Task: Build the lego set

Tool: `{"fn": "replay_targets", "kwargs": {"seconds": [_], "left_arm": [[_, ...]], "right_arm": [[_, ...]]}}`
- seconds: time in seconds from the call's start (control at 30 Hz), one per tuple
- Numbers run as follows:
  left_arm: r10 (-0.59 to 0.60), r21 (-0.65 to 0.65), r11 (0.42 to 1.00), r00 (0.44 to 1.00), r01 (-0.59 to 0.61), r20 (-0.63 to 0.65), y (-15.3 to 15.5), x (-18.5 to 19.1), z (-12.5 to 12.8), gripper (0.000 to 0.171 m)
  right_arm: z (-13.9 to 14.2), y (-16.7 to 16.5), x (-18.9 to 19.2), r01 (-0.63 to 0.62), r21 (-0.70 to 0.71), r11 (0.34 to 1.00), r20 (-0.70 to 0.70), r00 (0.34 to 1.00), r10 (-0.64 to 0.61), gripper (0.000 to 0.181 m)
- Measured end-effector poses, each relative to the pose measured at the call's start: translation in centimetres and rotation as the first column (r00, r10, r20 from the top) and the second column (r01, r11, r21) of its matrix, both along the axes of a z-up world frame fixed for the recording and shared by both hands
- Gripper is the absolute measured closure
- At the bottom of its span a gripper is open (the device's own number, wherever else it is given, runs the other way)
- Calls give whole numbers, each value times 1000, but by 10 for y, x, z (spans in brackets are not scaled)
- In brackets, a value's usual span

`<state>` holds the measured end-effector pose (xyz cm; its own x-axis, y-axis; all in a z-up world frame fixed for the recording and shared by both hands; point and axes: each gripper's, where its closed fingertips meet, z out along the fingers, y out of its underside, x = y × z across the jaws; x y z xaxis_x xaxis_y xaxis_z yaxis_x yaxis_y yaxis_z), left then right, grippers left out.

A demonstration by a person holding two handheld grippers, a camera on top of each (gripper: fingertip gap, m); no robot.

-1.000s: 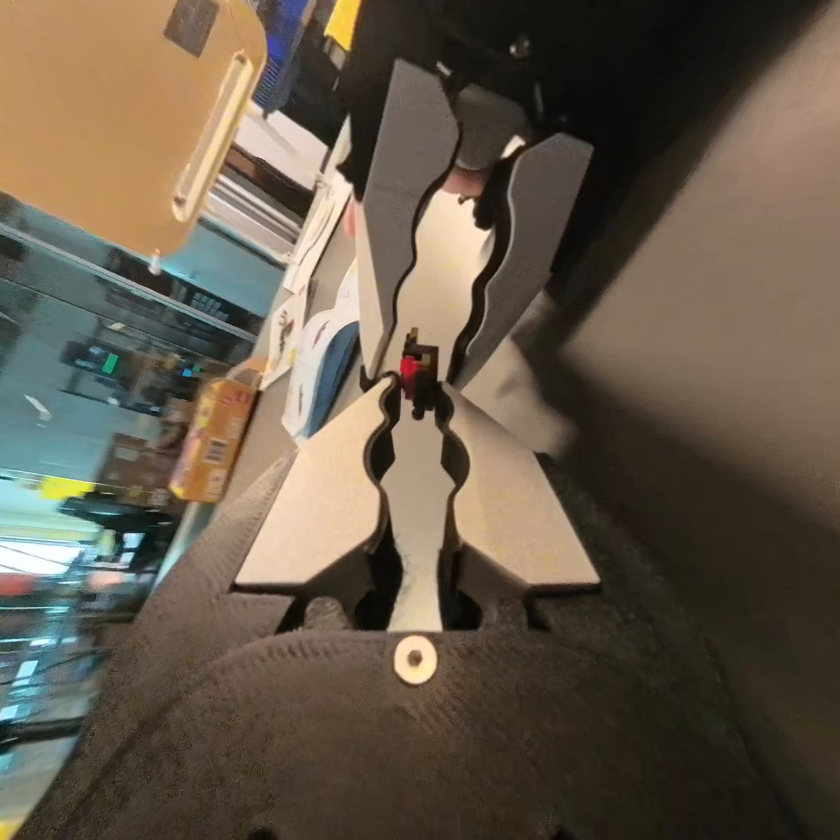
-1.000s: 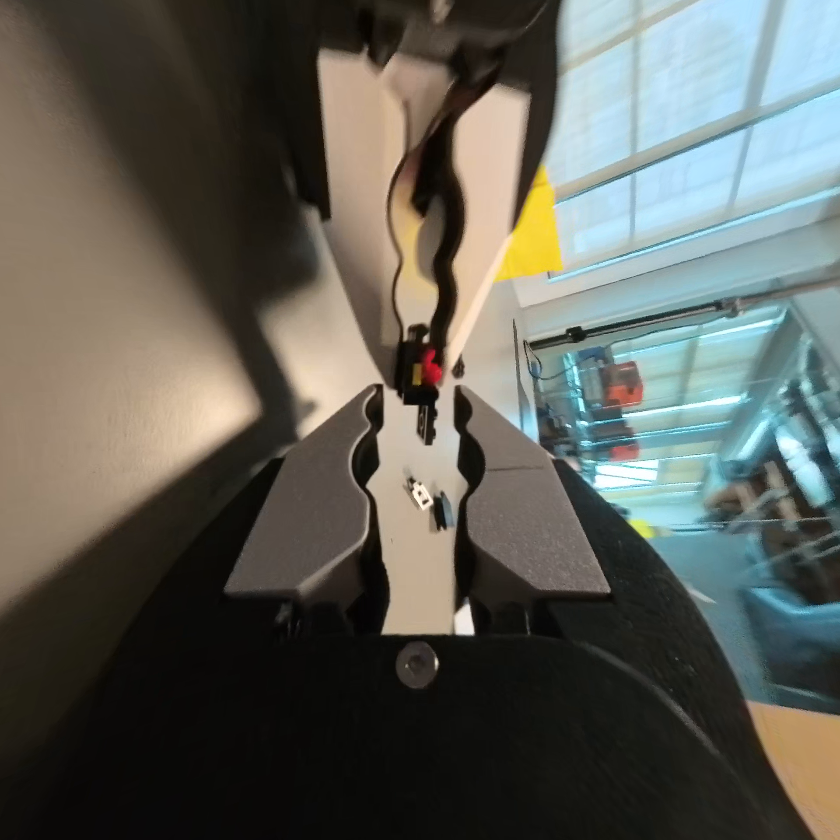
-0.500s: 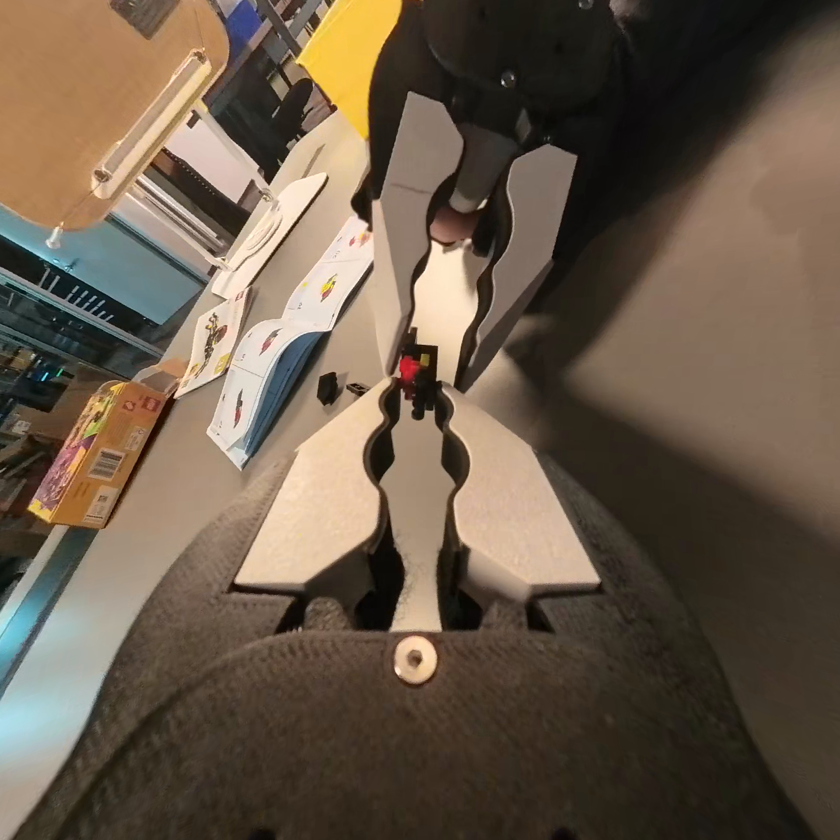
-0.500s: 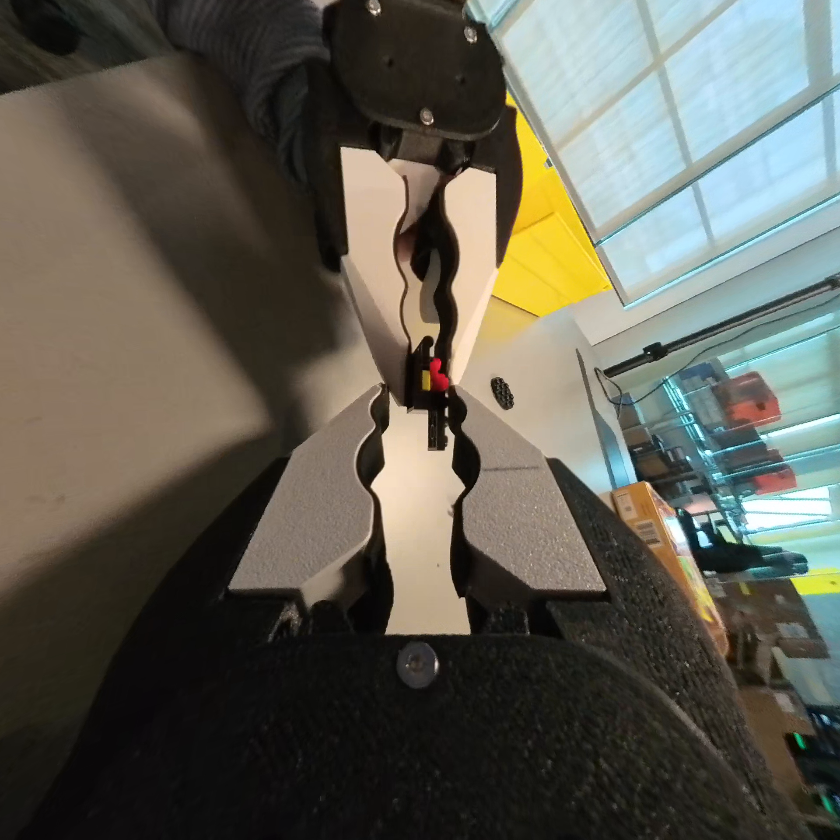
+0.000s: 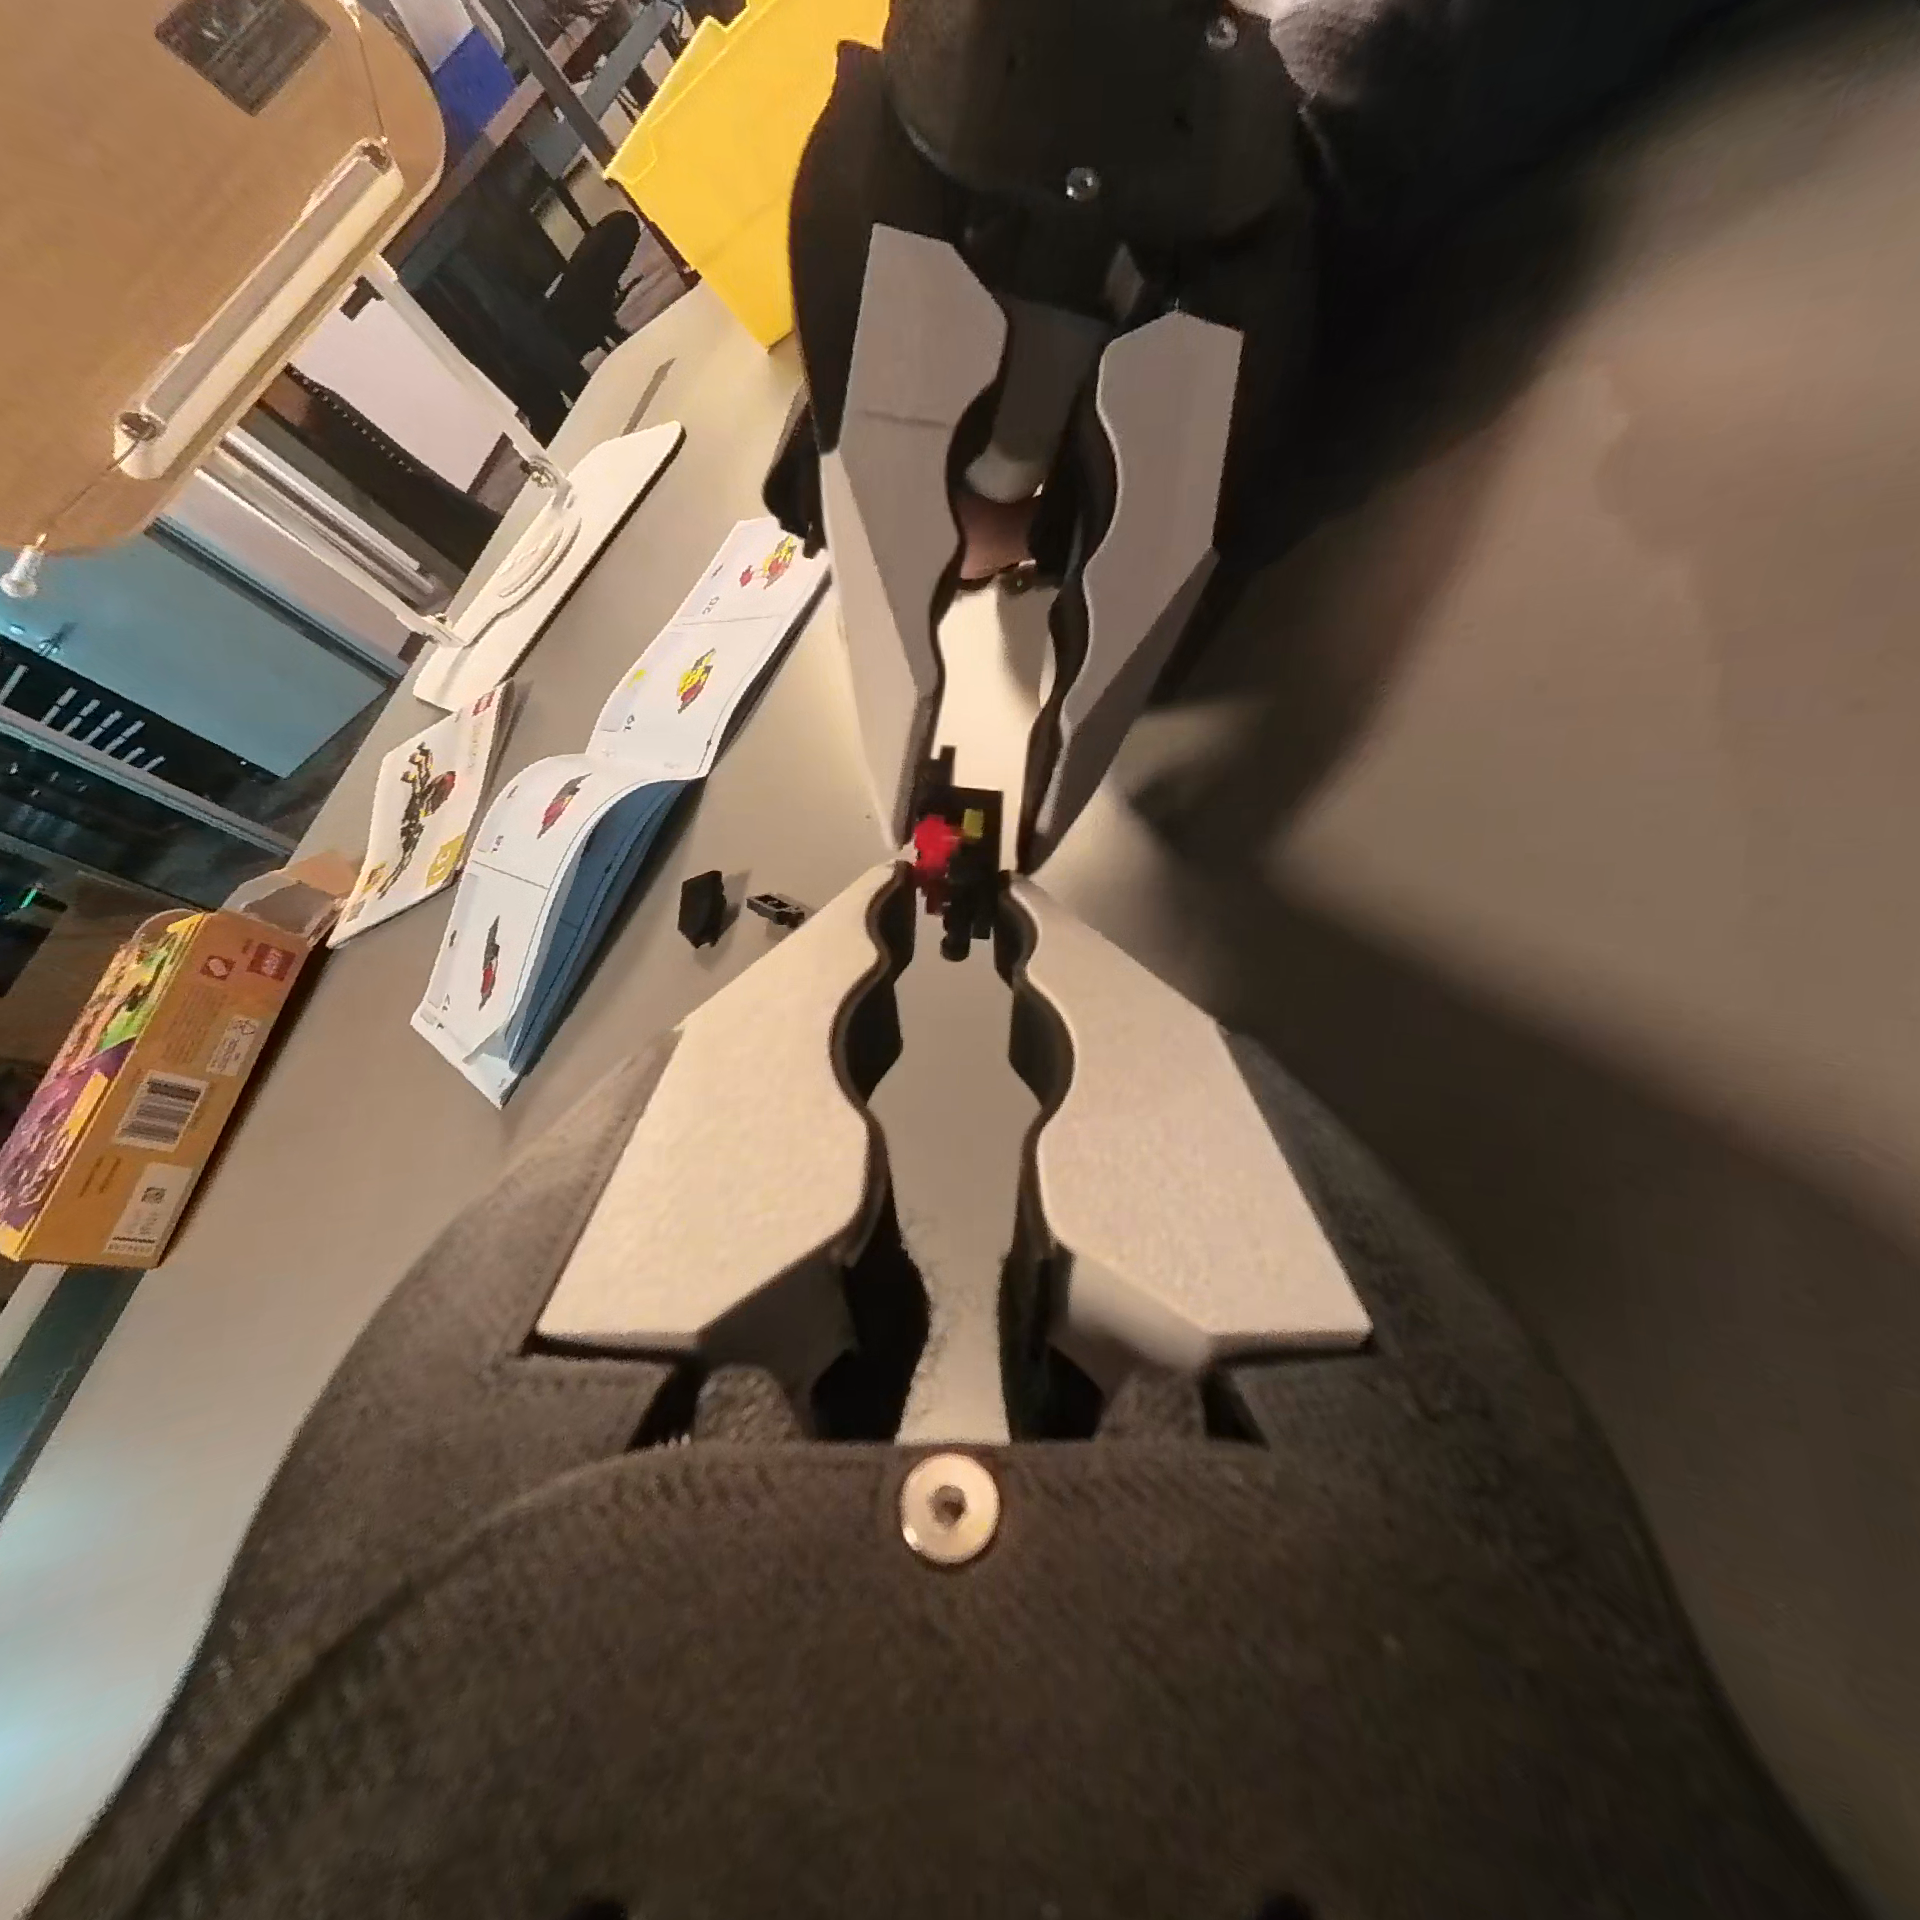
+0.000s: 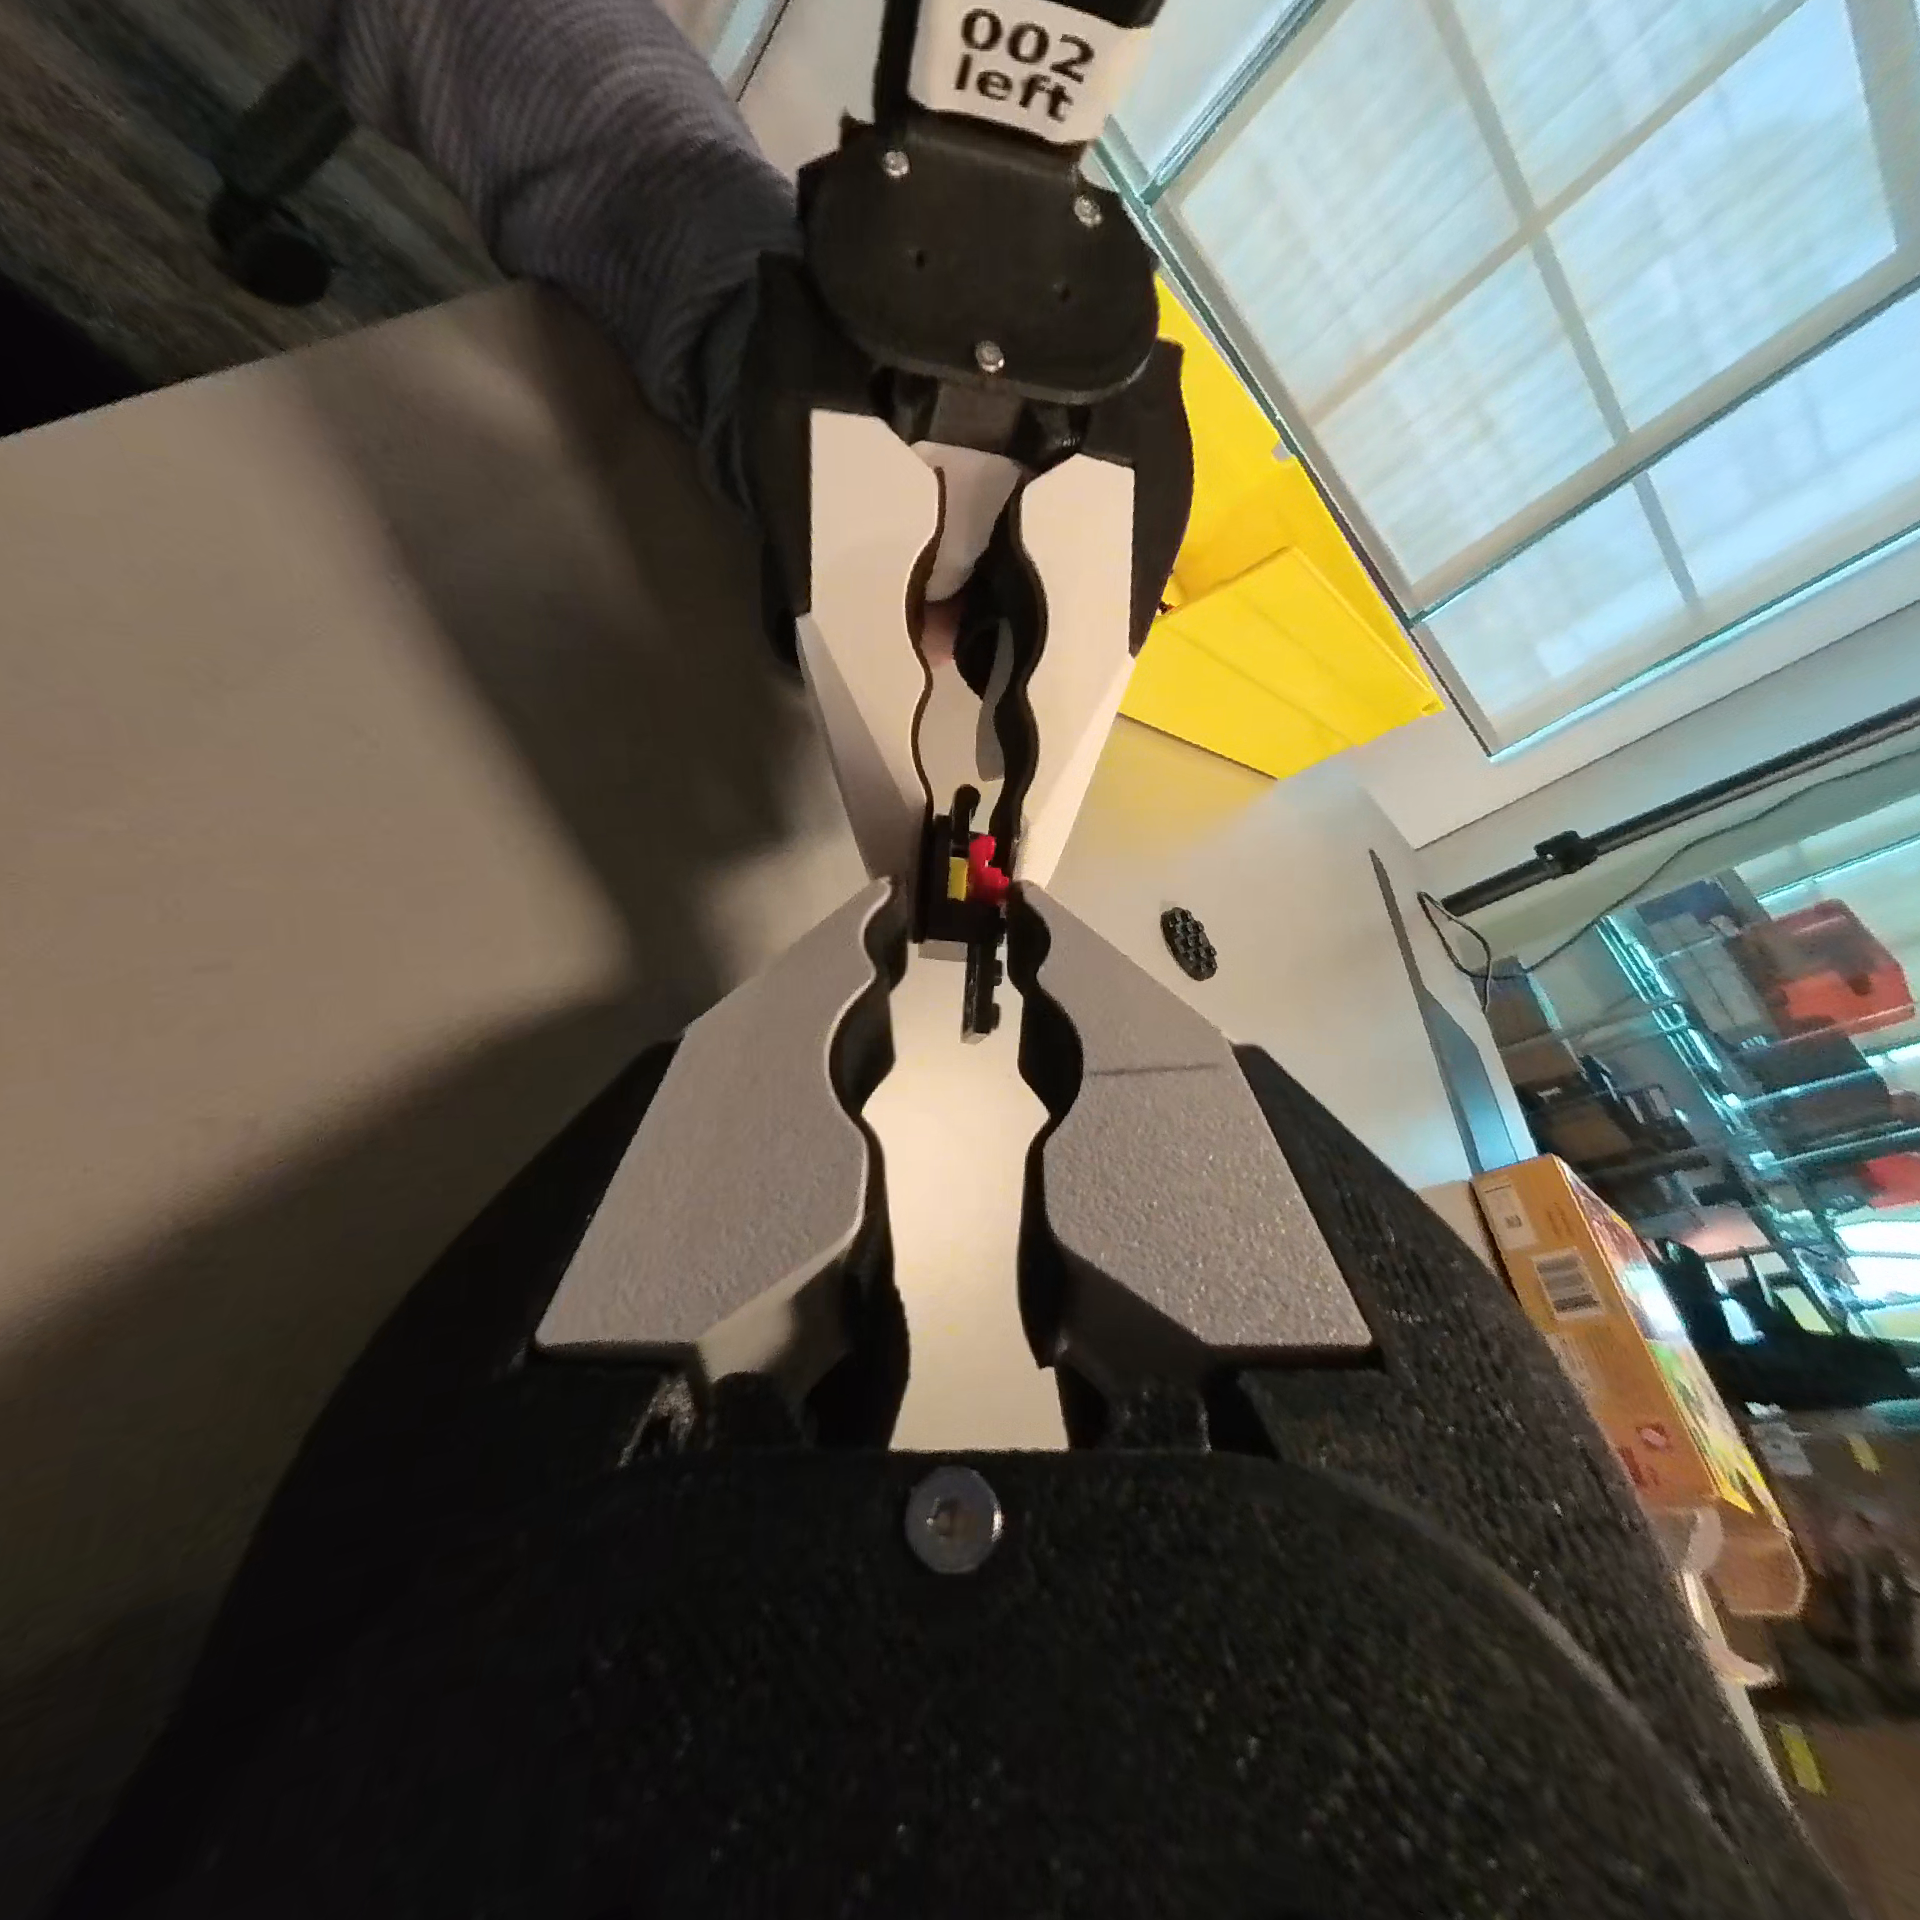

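A small black lego assembly (image 5: 954,868) with a red and a yellow piece is held above the table between both grippers, which meet tip to tip. My left gripper (image 5: 954,891) is shut on it from below in the left wrist view. My right gripper (image 5: 971,831) comes in from above there, with its jaws narrow around the same assembly. In the right wrist view the assembly (image 6: 961,894) sits between my right gripper (image 6: 956,896) and the left gripper (image 6: 977,844). A thin black plate (image 6: 982,997) hangs from it into the right gripper's gap.
An open instruction booklet (image 5: 582,862), two loose black pieces (image 5: 707,906) and an orange lego box (image 5: 135,1101) lie on the grey table (image 5: 1558,831) to the left. A yellow bin (image 5: 727,156) stands at the back. A round black piece (image 6: 1188,940) lies near the box (image 6: 1600,1309). The tips of both grippers are at nearly the same place.
Both grippers have swung together with the assembly between them, so the background has shifted. The right gripper's jaws have narrowed around the assembly. The left gripper's hold is unchanged.
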<state>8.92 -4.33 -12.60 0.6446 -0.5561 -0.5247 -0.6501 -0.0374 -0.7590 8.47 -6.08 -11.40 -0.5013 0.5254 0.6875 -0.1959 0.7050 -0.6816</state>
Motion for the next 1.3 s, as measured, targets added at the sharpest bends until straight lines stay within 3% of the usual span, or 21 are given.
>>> {"fn": "replay_targets", "kwargs": {"seconds": [0.57, 0.63, 0.7, 0.83, 0.97, 1.1, 1.2, 1.3], "left_arm": [[25, -20, 999, 1000, -25, 2, 0, -3, -2, 158], [56, 16, 998, 998, -56, -14, 3, -6, 0, 157], [130, 68, 990, 988, -124, -83, 8, -17, -1, 157], [203, 169, 970, 965, -175, -168, 12, -24, 5, 157], [233, 237, 956, 939, -174, -252, 15, -22, 7, 157], [225, 267, 953, 921, -141, -317, 19, -15, 4, 157], [209, 289, 949, 938, -126, -277, 23, -13, 9, 154], [196, 339, 934, 957, -116, -212, 28, -10, 21, 136]], "right_arm": [[0, 2, -4, 49, 34, 998, 5, 999, -49, 169], [3, 5, -6, 80, 83, 993, -73, 995, -74, 168], [5, 11, -9, 145, 179, 973, -165, 980, -116, 152], [-11, 31, -23, 306, 345, 887, -173, 950, -261, 141], [-9, 41, -26, 368, 358, 858, -196, 928, -316, 160], [-12, 45, -27, 375, 380, 845, -193, 926, -325, 167], [-6, 52, -28, 416, 379, 827, -224, 908, -354, 179], [-6, 61, -28, 443, 393, 806, -240, 895, -375, 178]]}}
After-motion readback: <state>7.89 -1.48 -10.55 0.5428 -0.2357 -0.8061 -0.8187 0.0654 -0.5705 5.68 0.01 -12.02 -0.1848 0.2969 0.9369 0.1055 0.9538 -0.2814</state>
